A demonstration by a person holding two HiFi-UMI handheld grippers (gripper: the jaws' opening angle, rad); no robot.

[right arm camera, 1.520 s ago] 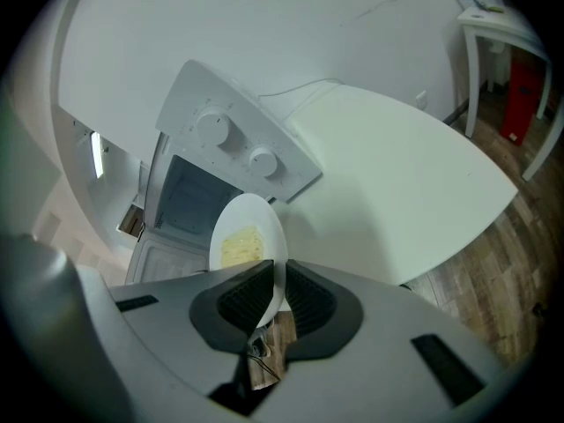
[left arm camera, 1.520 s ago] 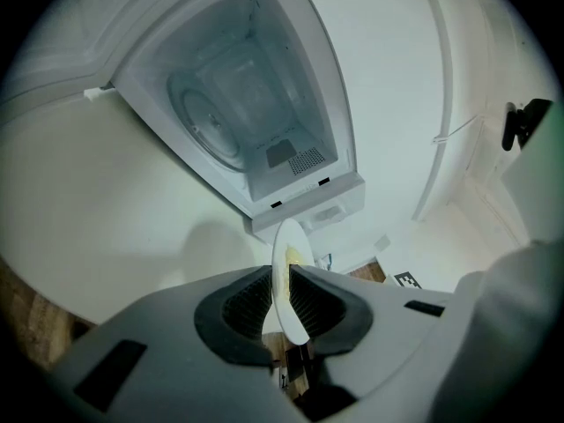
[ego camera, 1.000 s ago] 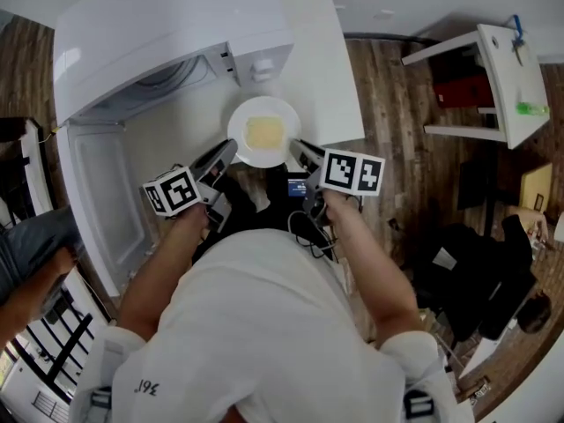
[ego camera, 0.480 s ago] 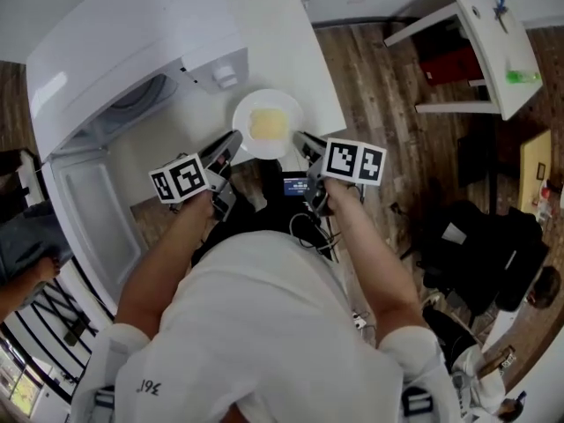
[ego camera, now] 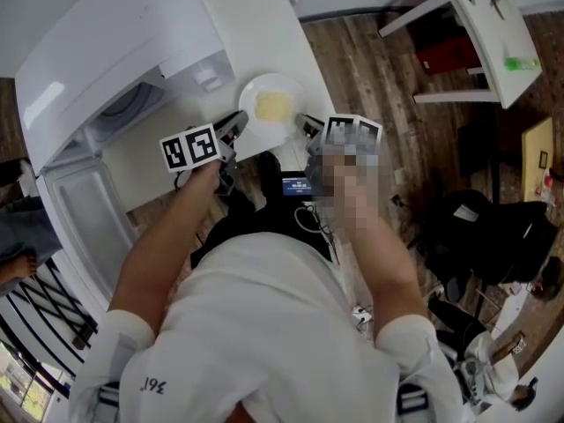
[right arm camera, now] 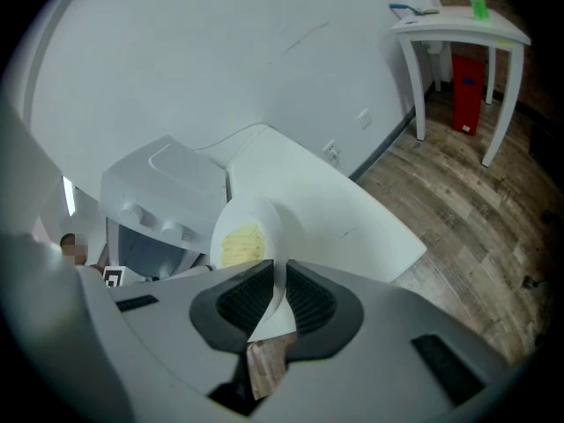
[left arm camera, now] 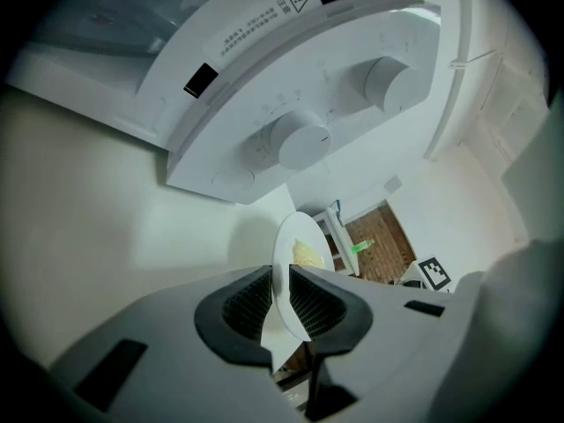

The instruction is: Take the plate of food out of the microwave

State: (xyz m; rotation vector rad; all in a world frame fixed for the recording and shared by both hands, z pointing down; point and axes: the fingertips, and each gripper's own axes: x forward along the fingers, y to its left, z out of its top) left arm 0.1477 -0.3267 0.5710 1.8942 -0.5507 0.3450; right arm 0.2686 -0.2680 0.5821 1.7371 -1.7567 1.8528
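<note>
- The round white plate (ego camera: 249,93), carrying a flat patch of pale yellow food (ego camera: 274,107), is outside the white microwave (ego camera: 106,51). It sits over the near edge of the white counter (ego camera: 256,16), just right of the oven's control panel. I cannot tell whether it rests on the counter or hangs clear of it.
- Only the head view shows both tools at once. The left gripper (ego camera: 236,123) and the right gripper (ego camera: 308,123) meet the plate at opposite sides of its rim, and the right one is partly under a mosaic patch.
- The left gripper view shows the plate (left arm camera: 284,248) edge-on. Its rim is pinched between the ribbed black pads (left arm camera: 248,302) of the left gripper (left arm camera: 280,300), whose jaws stand nearly together. The food (left arm camera: 306,255) lies past them.
- The right gripper view shows the same on the other side. The right gripper (right arm camera: 279,296) is narrowed onto the rim of the plate (right arm camera: 264,214), and the food (right arm camera: 240,241) faces the camera.
- The two round white knobs (left arm camera: 300,139) on the microwave (left arm camera: 291,77) are plain only in the left gripper view.
- The head view alone shows the microwave's door (ego camera: 88,214) swung open to the left.
- The right gripper view shows the room most plainly. A white side table (right arm camera: 458,26) carries a green bottle (right arm camera: 477,0), a red box (right arm camera: 467,82) stands beneath it, and the wood-plank floor (right arm camera: 458,210) runs past.
</note>
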